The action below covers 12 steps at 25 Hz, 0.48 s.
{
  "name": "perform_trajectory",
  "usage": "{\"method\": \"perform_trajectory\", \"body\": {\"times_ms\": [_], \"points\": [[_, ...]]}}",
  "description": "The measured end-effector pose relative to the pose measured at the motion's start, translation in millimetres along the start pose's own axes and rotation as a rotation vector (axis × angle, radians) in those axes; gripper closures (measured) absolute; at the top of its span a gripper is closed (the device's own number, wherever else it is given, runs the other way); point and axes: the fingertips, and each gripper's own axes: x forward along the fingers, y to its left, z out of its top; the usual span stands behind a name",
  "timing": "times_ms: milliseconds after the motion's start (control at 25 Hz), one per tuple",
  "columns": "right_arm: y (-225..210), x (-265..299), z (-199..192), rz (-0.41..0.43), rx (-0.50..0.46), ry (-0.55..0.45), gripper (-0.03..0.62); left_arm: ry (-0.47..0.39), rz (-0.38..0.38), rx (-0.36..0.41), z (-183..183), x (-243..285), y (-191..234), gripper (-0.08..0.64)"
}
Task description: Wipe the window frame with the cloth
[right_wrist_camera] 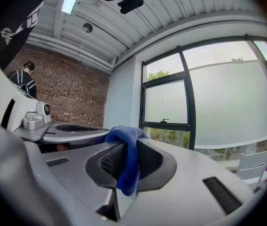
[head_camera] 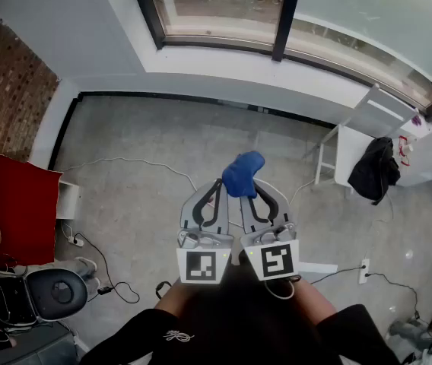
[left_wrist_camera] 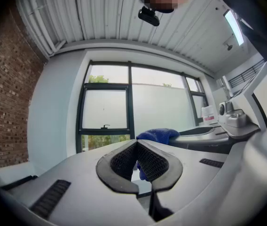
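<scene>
In the head view both grippers are held side by side over the grey floor, pointing toward the window. My right gripper (head_camera: 244, 187) is shut on a blue cloth (head_camera: 243, 172), which bunches above its tips. In the right gripper view the blue cloth (right_wrist_camera: 127, 160) hangs down between the black ribbed pads (right_wrist_camera: 110, 160). My left gripper (head_camera: 216, 185) is shut with nothing in it, its pads (left_wrist_camera: 124, 160) meeting at the tip. The cloth (left_wrist_camera: 158, 134) shows just beyond and to the right of the left gripper. The black window frame (head_camera: 280, 23) stands ahead, some way off, with its upright (left_wrist_camera: 129, 102) and a bar with a handle (right_wrist_camera: 165, 123).
A brick wall (head_camera: 7, 97) and a red panel (head_camera: 20, 207) are on the left. A black seat (head_camera: 56, 292) and cables (head_camera: 109, 268) lie at lower left. A white table (head_camera: 429, 154) with a black garment (head_camera: 374, 170) stands on the right, next to a white chair (head_camera: 379, 112).
</scene>
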Motion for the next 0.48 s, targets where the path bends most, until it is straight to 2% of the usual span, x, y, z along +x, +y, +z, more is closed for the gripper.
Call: {"method": "perform_trajectory", "body": {"times_ms": [480], "points": [[3.7,11.6,-0.3,0.007,0.014,-0.017,0.56,-0.011,0.023,-0.042,-4.8,4.6,9.8,0.554]]}}
